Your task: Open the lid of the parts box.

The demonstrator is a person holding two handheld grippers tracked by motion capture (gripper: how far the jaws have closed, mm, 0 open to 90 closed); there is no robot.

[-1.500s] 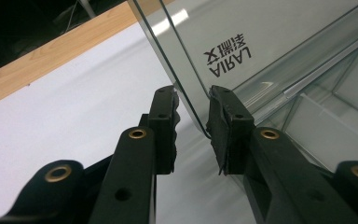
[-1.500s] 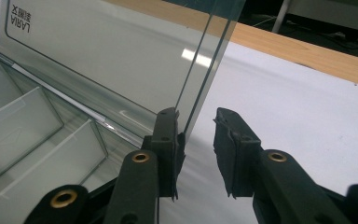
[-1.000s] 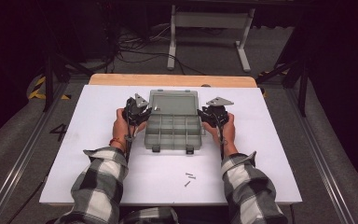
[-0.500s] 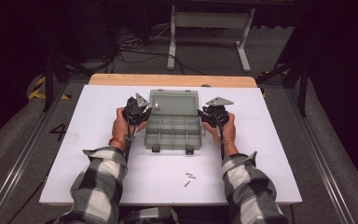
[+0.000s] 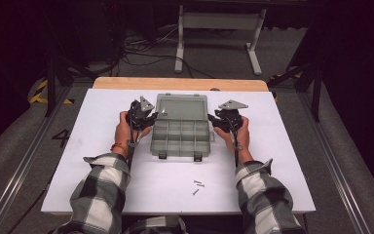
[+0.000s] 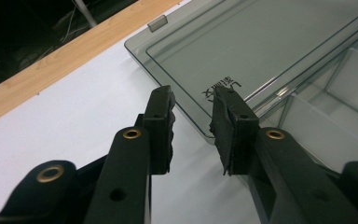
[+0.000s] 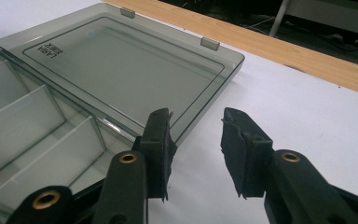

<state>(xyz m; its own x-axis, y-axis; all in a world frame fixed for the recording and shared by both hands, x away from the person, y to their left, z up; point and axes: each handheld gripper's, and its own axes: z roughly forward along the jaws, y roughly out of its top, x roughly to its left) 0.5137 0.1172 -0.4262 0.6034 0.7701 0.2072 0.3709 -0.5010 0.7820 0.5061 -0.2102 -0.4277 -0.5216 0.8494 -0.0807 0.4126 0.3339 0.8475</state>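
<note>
Left fingers [image 6: 193,128] and right fingers [image 7: 198,149] just opening, released, flanking lid [image 5: 181,106] of organizer box [image 5: 180,137]; screws [image 5: 197,185] near box front on worktop [image 5: 92,146].

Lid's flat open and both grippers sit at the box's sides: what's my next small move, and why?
Probably bring the right gripper back toward the screws near the front edge. The box lies open with bare compartments, and both grippers' jaws, just opening, hold nothing.

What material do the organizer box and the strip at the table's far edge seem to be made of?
Organizer box: probably hard plastic, smoky grey and glossy; the dividers and table show through it. Far strip: apparently wood or a wood-look board, light brown, faint grain, matte.
</note>
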